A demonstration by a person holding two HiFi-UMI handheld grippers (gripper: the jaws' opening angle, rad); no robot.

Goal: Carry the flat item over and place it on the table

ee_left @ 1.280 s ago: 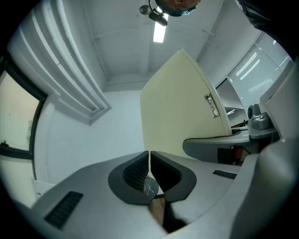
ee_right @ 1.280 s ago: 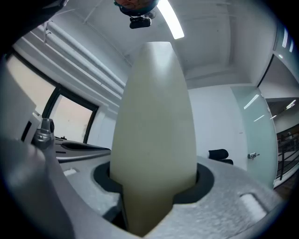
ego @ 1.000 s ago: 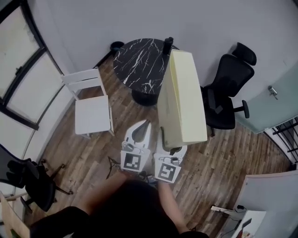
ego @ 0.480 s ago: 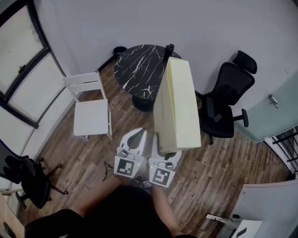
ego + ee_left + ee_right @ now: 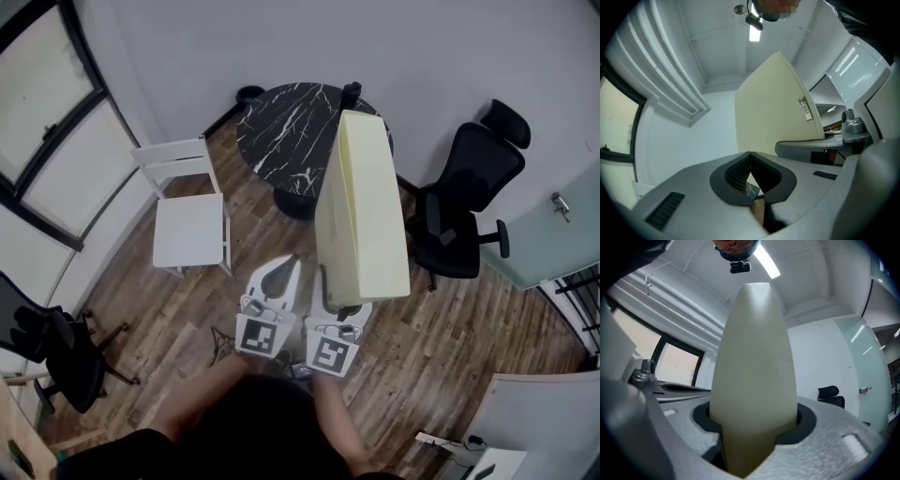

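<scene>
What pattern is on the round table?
The round table is black with white veins; clearest in head view.

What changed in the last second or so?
Very little. The left gripper finished shutting its jaws, on nothing. The panel, upright in the right gripper, slid a little further across the table in the head view. The right gripper's hold and the furniture stayed as they were.

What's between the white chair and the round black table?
Just bare wooden floor, as the head view shows; the white chair and the black marble table stand apart.
</scene>
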